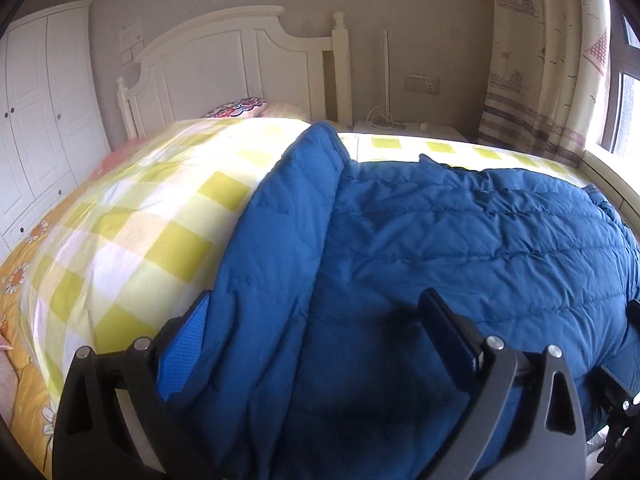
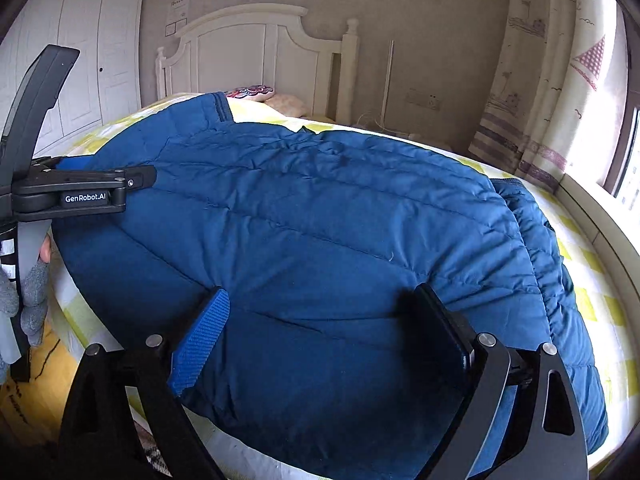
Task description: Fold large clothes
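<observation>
Right gripper (image 2: 324, 328) nearest, jaws wide over the puffy quilted blue coat (image 2: 320, 220), gripping nothing; left gripper (image 1: 316, 320) likewise spread; coat sprawls on a yellow-checked quilt (image 1: 140, 216), white headboard (image 1: 224, 64) behind, curtain (image 1: 540, 60) at the window, coat's near hem cut off.

On my feed, each gripper has black wedge-shaped arms with triangular cut-outs and silver round-headed pins, one textured blue pad (image 2: 202, 340) facing a dark one (image 2: 448, 332), the left gripper (image 2: 144, 178) carries white "GenRobot.AI" lettering, and a grey knitted glove (image 2: 28, 300) covers the hand
</observation>
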Action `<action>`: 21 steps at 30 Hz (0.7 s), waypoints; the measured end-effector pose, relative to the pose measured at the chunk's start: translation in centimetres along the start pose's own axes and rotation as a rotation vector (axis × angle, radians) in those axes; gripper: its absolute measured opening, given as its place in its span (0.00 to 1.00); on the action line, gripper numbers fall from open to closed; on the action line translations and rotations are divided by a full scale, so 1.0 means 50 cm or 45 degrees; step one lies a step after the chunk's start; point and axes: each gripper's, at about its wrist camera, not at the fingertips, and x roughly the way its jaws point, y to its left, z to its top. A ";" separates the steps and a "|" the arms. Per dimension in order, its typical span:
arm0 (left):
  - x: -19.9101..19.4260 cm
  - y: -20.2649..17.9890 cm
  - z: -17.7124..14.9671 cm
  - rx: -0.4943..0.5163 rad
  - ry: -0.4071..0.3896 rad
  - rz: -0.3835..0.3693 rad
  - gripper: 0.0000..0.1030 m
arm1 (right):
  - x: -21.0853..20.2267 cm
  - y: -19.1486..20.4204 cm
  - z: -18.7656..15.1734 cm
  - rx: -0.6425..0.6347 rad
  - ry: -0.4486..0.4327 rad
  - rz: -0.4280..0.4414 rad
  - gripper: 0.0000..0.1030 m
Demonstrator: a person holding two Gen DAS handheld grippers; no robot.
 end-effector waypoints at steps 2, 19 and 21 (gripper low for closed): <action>0.030 0.087 0.009 -0.145 0.069 0.100 0.96 | -0.007 -0.010 0.004 -0.020 0.009 -0.026 0.86; -0.054 -0.209 -0.093 0.301 0.042 -0.264 0.98 | -0.021 -0.006 -0.013 0.012 -0.019 -0.075 0.86; -0.049 -0.210 -0.112 0.325 -0.024 -0.262 0.98 | -0.013 -0.004 -0.027 -0.028 -0.035 -0.077 0.87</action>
